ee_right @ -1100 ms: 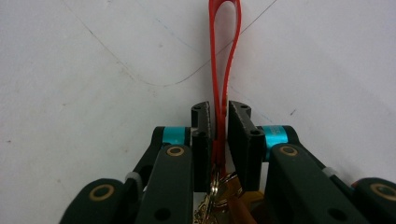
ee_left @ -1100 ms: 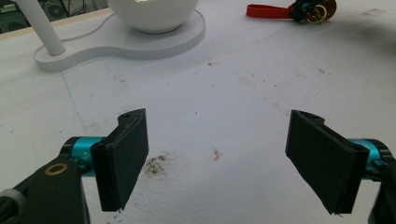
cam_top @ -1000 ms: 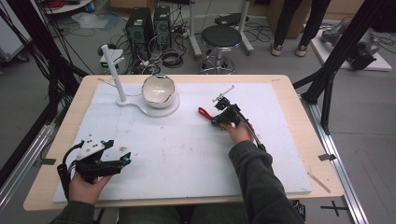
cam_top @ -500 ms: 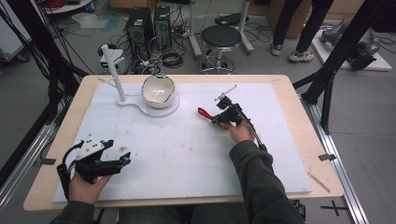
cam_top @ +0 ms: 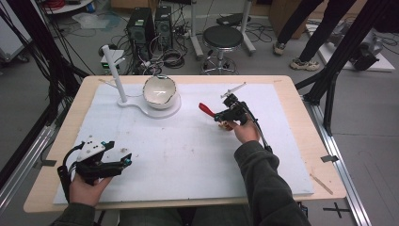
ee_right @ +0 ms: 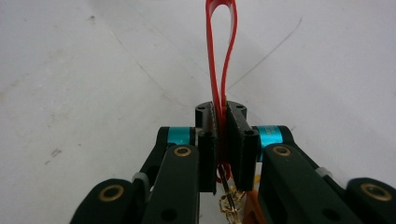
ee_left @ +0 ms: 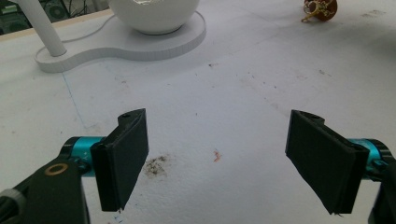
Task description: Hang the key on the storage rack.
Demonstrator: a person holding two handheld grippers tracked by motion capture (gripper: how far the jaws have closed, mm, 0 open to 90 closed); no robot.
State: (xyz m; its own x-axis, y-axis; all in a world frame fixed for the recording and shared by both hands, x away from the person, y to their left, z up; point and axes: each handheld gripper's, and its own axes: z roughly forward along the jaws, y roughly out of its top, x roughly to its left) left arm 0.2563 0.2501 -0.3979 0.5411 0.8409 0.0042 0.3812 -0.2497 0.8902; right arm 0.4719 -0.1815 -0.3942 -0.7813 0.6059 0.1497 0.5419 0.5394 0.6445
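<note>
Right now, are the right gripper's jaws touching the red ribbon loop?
Touching. In the right gripper view the right gripper has both jaws pressed flat against the red ribbon loop, with no gap on either side.
</note>
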